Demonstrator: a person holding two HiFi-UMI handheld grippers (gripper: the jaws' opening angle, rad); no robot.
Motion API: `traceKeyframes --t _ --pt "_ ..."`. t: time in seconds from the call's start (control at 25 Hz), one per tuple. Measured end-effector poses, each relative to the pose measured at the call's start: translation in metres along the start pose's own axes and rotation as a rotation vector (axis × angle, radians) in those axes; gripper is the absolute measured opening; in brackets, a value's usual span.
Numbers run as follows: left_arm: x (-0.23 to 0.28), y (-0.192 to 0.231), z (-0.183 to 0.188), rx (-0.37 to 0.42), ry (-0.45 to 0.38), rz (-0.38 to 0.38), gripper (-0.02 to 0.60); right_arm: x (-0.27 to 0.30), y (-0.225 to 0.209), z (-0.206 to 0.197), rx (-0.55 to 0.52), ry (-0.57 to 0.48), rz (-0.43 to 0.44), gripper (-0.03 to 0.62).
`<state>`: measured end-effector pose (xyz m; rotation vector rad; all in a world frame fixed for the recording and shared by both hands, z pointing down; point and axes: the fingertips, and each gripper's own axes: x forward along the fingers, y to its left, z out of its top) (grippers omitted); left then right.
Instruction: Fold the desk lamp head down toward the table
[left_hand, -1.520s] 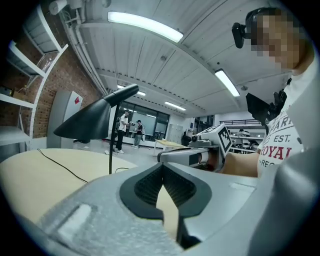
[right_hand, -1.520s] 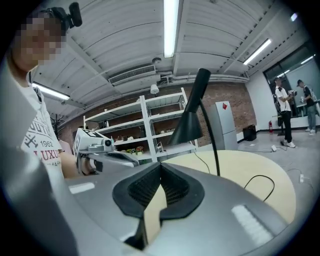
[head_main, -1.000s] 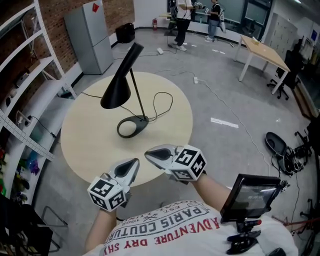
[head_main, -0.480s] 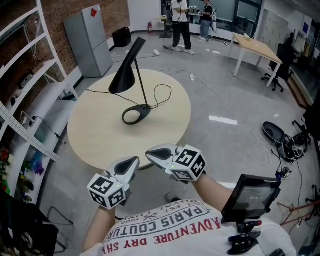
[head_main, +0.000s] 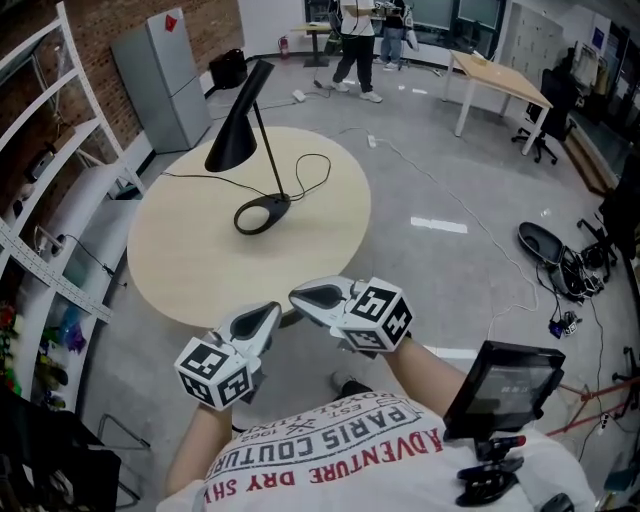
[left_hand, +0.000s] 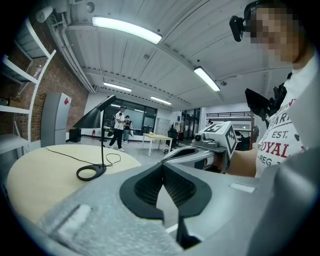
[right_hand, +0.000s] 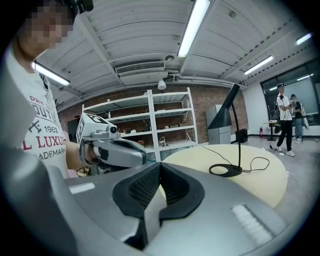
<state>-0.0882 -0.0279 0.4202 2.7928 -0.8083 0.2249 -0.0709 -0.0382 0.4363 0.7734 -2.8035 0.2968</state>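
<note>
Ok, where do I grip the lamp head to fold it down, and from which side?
Take the lamp head at its narrow upper end, above the stem: the cone tapers there; its flared mouth looks too wide for the fingers. Come from the near table edge, probably steadying the ring base.

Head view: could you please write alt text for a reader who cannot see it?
A black desk lamp stands on a round table, its cone head raised. Nearer the camera, a person holds the left gripper and right gripper, both shut and empty.
</note>
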Motion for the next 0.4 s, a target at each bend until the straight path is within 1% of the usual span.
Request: traceKeyframes --t 0.16,0.4 --pt "0.0 -0.001 -0.003 -0.001 0.012 -0.014 0.003 0.004 0.003 -0.002 0.007 0.009 0.001 0.006" --pt "-0.004 -0.002 -0.019 -0.031 0.029 -0.018 0.005 0.008 0.01 -0.016 0.026 0.029 0.006 0.006"
